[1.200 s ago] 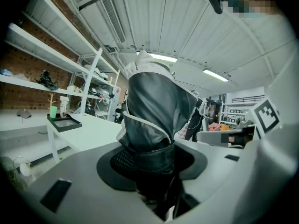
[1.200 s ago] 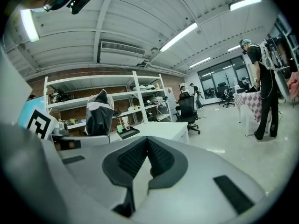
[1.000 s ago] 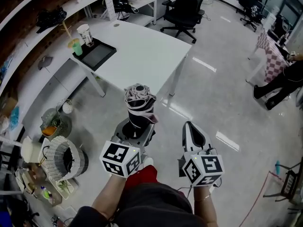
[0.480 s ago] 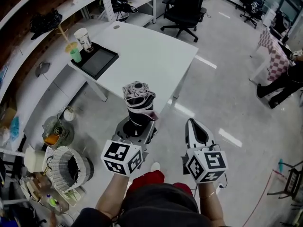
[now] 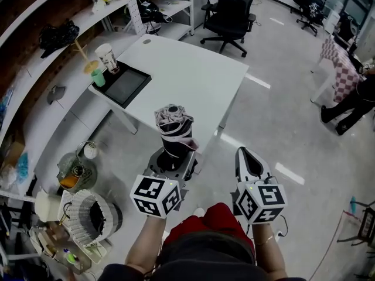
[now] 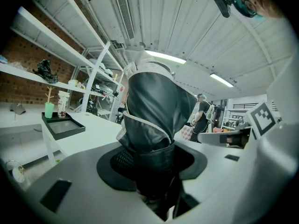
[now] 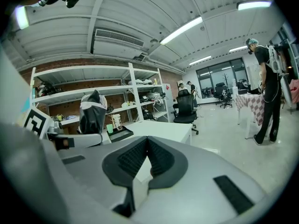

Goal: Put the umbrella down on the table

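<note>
black tray (image 5: 126, 85), paper cup (image 5: 108, 57), office chair (image 5: 229, 10)

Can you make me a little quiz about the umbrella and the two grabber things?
1. True or false: the umbrella already lies on the white table.
2. Fill in: the ___ gripper grips the umbrella.
3. The right gripper has its jaws: A) together and empty B) on a cup C) on the umbrella.
Key: 1 false, it is held short of the table; 2 left gripper; 3 A.

surface: white table (image 5: 193, 81) | on it: black tray (image 5: 129, 86), left corner | on tray: paper cup (image 5: 107, 57), green cup (image 5: 98, 76)
</note>
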### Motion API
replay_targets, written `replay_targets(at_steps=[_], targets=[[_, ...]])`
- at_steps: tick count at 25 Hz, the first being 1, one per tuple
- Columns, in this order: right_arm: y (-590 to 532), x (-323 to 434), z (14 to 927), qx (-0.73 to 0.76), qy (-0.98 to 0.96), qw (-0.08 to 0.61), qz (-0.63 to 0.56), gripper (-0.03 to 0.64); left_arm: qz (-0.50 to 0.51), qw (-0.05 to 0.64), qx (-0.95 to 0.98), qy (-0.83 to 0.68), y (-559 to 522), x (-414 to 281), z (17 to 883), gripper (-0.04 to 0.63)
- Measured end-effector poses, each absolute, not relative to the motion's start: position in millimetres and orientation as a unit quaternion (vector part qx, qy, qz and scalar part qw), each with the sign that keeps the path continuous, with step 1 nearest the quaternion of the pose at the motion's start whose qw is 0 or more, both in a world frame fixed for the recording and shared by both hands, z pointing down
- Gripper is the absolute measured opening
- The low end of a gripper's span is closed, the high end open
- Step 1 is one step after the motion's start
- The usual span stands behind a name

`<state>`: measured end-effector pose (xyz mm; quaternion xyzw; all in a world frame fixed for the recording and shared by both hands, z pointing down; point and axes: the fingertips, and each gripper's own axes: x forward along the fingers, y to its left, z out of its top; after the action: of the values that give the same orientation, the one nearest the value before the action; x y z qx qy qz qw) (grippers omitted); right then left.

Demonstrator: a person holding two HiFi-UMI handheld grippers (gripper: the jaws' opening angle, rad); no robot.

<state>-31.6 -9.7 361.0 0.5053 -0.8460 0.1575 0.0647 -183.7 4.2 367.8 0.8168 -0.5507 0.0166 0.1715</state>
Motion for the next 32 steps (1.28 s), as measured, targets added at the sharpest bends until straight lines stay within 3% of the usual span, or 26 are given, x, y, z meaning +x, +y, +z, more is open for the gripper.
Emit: replay_targets(at_steps=[32], targets=[[-214.4,-18.0,391.2,0.49,-0.849,0.072,0.184,0.018,0.092,0.203,0.796,-0.562,-200.2,-175.4,417.9,0.196]])
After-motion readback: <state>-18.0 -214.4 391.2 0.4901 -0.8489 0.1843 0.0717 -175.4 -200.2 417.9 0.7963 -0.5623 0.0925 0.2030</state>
